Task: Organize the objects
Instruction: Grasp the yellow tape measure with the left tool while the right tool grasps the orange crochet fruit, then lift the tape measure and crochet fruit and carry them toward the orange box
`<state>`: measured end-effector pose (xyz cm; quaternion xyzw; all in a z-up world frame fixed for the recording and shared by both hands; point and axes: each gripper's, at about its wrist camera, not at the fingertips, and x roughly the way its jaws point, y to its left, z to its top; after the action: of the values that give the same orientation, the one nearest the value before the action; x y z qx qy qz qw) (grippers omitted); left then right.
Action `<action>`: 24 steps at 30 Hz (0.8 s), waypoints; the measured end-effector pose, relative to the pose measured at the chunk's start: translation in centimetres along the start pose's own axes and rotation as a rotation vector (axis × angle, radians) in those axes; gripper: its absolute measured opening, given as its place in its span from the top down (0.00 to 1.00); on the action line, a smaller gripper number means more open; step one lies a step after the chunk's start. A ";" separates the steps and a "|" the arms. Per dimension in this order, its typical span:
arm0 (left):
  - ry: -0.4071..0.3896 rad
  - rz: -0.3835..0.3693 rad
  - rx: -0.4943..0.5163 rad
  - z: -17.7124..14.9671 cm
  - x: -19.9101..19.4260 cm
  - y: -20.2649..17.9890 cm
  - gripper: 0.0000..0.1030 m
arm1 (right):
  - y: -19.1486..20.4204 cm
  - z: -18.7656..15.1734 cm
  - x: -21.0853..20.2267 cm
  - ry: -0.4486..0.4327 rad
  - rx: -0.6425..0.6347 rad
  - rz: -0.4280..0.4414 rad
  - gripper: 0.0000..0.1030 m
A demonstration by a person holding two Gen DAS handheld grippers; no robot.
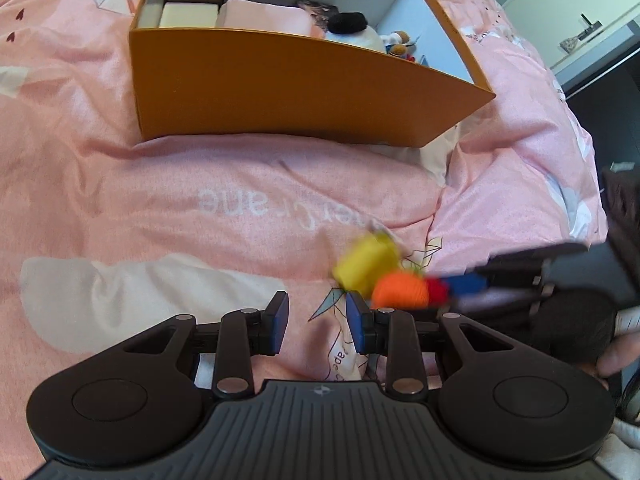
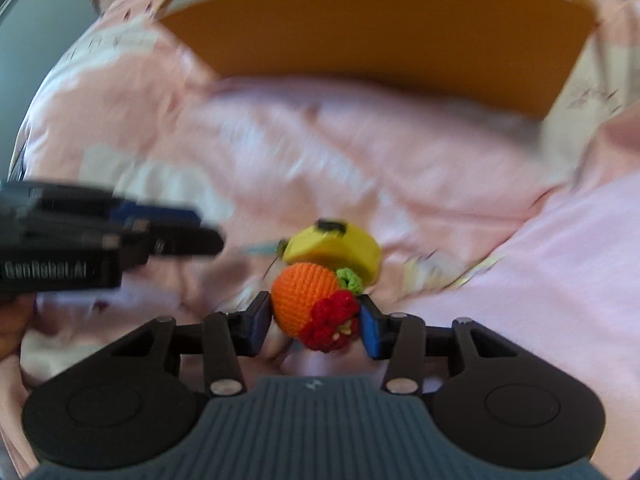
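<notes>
Surface: a bed with a pink quilt point(image 1: 160, 184); no tabletop in view.
Container: orange box point(image 1: 280, 92), upper centre of the left wrist view, open-topped, divided into compartments.
Already stowed: small boxes, folded cloth and small toys lie inside it.
Task item: crochet toy point(image 2: 308, 308), orange with red and green parts, lower centre of the right wrist view, lying on the quilt outside the box.
Adjacent item: yellow piece point(image 2: 336, 248), touching the toy on its far side.
Right tongs point(image 2: 314, 324): straddling the toy, pads at its sides; full clamping cannot be confirmed.
Left tongs point(image 1: 316, 324): nearly closed, empty.
Progress: partly complete.
Remaining: grip toy, lift, place in box.
</notes>
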<state>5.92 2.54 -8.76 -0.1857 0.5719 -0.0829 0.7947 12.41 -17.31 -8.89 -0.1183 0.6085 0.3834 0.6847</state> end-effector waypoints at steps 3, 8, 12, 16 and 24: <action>-0.004 -0.012 0.031 0.2 0.1 -0.3 0.62 | -0.8 0.9 -1.0 -0.056 0.020 -0.034 0.54; -0.031 -0.008 0.103 0.9 0.3 -1.4 0.57 | -2.4 1.8 -2.3 -0.132 0.040 -0.116 0.54; -0.015 0.009 0.233 1.6 1.9 -3.4 0.53 | -3.8 1.8 -3.0 -0.173 0.072 -0.166 0.53; 0.031 0.040 0.417 1.7 4.1 -5.7 0.47 | -5.5 1.3 -2.8 -0.191 0.114 -0.175 0.53; 0.061 0.107 0.596 0.8 7.8 -8.3 0.35 | -8.1 -0.1 -1.6 -0.203 0.213 -0.104 0.53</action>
<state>9.90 -7.61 -12.16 0.0887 0.5548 -0.2105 0.8000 17.83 -23.43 -9.90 -0.0373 0.5664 0.2907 0.7702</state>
